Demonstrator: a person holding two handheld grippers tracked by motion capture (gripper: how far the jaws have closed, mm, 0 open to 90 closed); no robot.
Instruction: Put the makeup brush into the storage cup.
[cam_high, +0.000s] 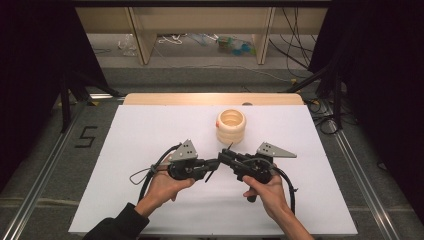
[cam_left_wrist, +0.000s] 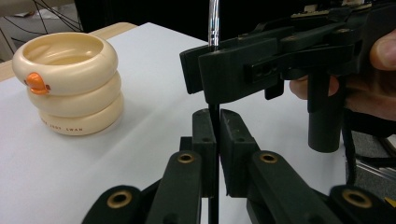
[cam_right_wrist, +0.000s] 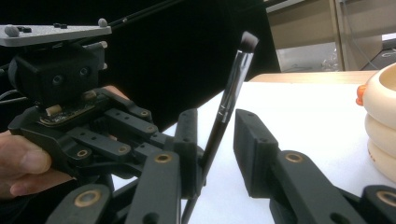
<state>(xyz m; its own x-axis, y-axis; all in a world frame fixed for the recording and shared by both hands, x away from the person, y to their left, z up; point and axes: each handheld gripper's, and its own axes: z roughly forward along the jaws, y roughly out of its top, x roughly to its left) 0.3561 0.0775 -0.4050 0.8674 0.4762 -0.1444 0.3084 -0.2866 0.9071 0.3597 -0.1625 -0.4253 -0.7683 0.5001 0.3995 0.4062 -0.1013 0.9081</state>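
The left gripper (cam_high: 216, 164) pinches a thin makeup brush (cam_right_wrist: 228, 105) tight. The right gripper (cam_high: 223, 156) has its jaws around it — not squeezing yet. Farther back, a cream ring cup (cam_high: 231, 126) — white desk (cam_high: 140, 130) open all around.

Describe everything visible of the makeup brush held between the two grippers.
The makeup brush is slim, with a black handle, a shiny silver ferrule and a dark tuft of bristles at its top. It stands nearly upright above the white table. The left gripper clamps its handle; the right gripper straddles it higher up, one finger touching, the other apart.
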